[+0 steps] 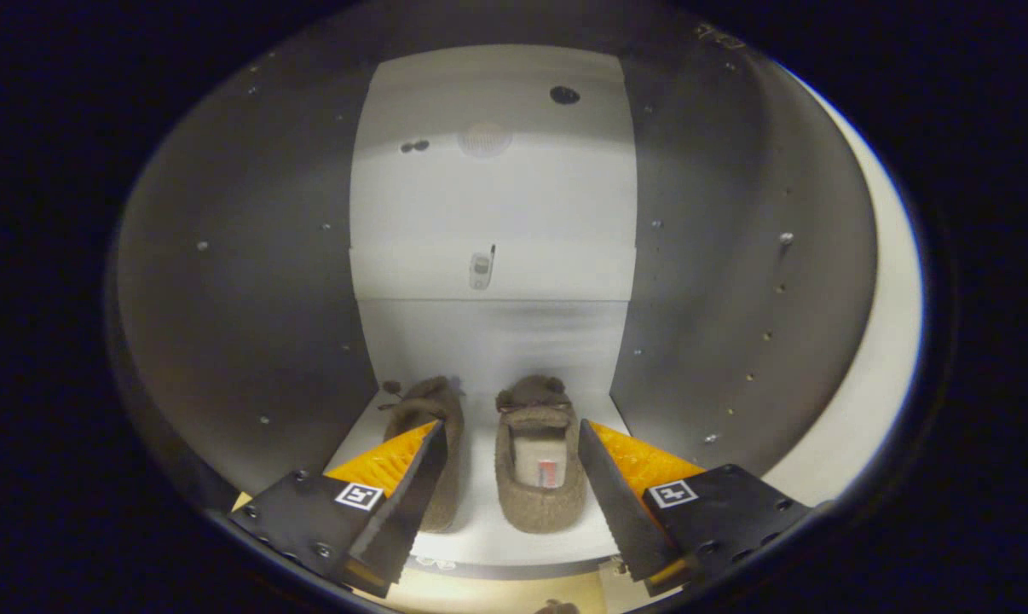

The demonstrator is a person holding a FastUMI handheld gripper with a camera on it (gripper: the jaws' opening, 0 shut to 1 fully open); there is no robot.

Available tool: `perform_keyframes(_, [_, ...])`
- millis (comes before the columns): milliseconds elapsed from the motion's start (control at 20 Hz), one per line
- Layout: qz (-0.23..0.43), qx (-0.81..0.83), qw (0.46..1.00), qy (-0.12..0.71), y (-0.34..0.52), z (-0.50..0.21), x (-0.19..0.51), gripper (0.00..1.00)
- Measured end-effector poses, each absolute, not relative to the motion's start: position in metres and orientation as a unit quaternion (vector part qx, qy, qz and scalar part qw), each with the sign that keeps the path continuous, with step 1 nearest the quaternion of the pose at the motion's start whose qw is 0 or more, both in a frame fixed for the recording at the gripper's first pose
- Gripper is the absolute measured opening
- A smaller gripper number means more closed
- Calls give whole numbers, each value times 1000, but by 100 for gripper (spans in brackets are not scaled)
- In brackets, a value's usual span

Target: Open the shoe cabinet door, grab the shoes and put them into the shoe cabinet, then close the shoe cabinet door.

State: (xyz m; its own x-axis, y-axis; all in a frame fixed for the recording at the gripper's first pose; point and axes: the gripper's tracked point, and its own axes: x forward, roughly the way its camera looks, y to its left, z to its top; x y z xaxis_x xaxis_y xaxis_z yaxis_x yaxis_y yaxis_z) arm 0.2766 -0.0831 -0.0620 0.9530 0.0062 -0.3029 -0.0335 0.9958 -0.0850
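I look into the open white shoe cabinet. Two brown fuzzy slippers stand side by side on its floor, toes toward the back wall. The right slipper lies between my fingers, its opening showing a pale insole. The left slipper is partly hidden behind my left finger. My gripper is open, fingers spread wide at the cabinet's front edge, touching neither slipper as far as I can see.
Grey side walls with small peg holes close in on both sides. A small fitting sits on the back wall at mid height. The cabinet floor's front edge lies just under my fingers.
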Motion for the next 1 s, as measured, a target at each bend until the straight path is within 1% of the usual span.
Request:
perform_keyframes(450, [5,-46,994,98,-70,-12,160,97])
perform_keyframes(1000, [-35,-26,995,95,-85,-4,-9,97])
